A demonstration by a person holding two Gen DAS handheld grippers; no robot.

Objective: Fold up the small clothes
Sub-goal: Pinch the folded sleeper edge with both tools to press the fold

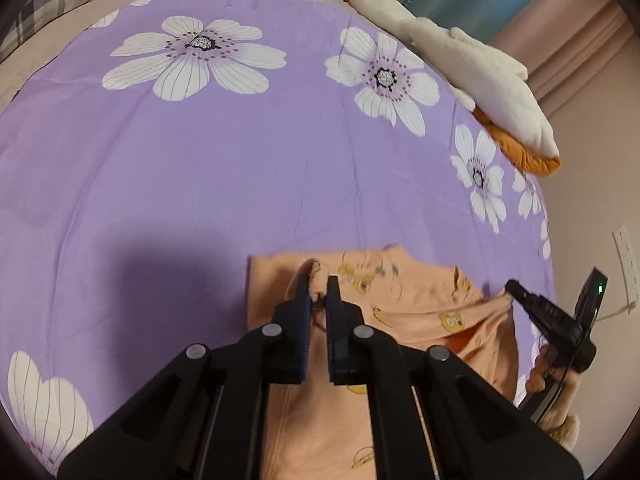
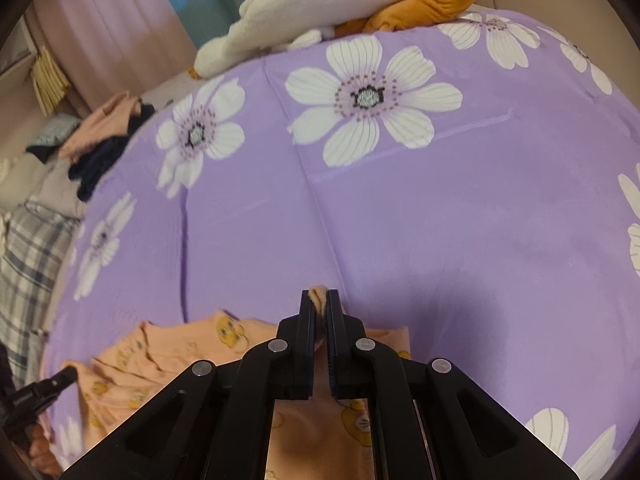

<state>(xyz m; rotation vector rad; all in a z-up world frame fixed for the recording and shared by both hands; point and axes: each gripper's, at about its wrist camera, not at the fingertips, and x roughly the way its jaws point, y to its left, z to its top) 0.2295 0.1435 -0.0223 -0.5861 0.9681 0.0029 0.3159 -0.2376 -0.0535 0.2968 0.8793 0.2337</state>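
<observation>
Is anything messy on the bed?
Yes. The orange garment is rumpled, pinched up by the left tool and right tool. A heap of unfolded clothes sits bunched at the purple sheet's edge.

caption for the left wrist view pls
Left gripper pinching peach printed garment over purple floral bedsheet, right gripper gripping its far edge.

Left tongs [image 1: 318,290]: matte black plastic, two flat narrow fingers with ribbed blue-tinted inner pads; angular linkage arms behind them, each pair carrying two round silver pivot pins, with triangular cut-outs in the outer arms.

Right tongs [image 2: 319,306]: same build, black fingers, dark ribbed pads, four silver pins; from the left wrist view [image 1: 516,289] a black body with a small green light and a thin dark cable.

Right hand [image 1: 540,368]: bare skin, partly visible behind those tongs.
</observation>
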